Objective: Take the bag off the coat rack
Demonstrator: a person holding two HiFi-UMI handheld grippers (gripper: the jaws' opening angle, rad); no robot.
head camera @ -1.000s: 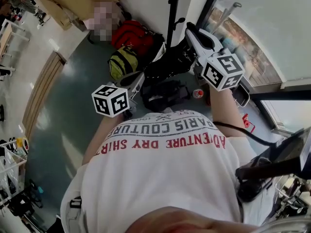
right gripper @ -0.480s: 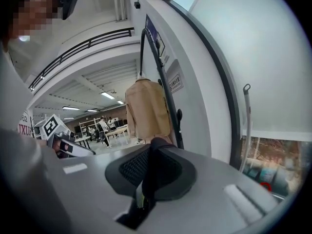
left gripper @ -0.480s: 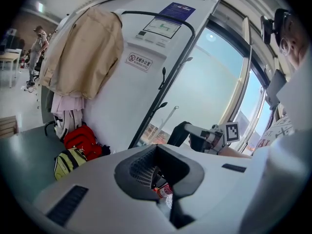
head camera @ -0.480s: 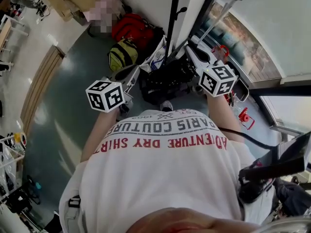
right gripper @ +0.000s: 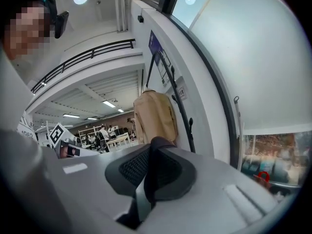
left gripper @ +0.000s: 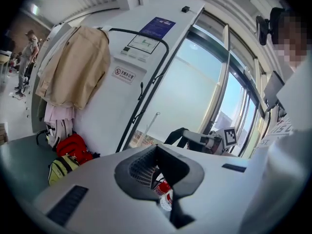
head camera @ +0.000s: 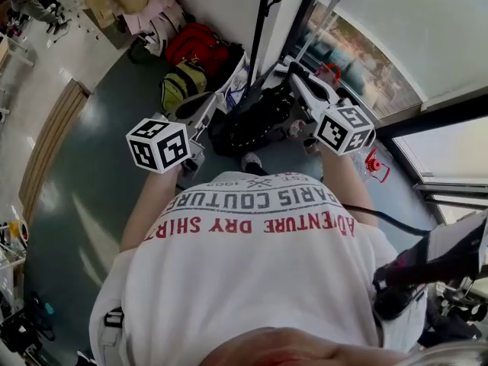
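A black bag (head camera: 250, 122) hangs below my right gripper (head camera: 293, 70), close to the black coat rack pole (head camera: 262, 21). In the right gripper view my right gripper (right gripper: 155, 143) is shut on the bag's strap (right gripper: 141, 199), which runs grey and dark between the pads. The left gripper view shows that strap (left gripper: 174, 135) draped over the right gripper's nose. My left gripper (head camera: 217, 102) is to the left of the bag and not touching it. Its tips (left gripper: 157, 148) meet with nothing between them.
A beige coat (left gripper: 73, 67) hangs on the rack's left side. A red backpack (head camera: 200, 50) and a yellow-green bag (head camera: 183, 90) lie on the floor by the wall. Glass doors (head camera: 381, 59) stand to the right. My shoe (head camera: 252, 161) is under the bag.
The black bag has come lower and nearer to my body with the right gripper still shut on its strap. The left gripper has drifted a little to the left.
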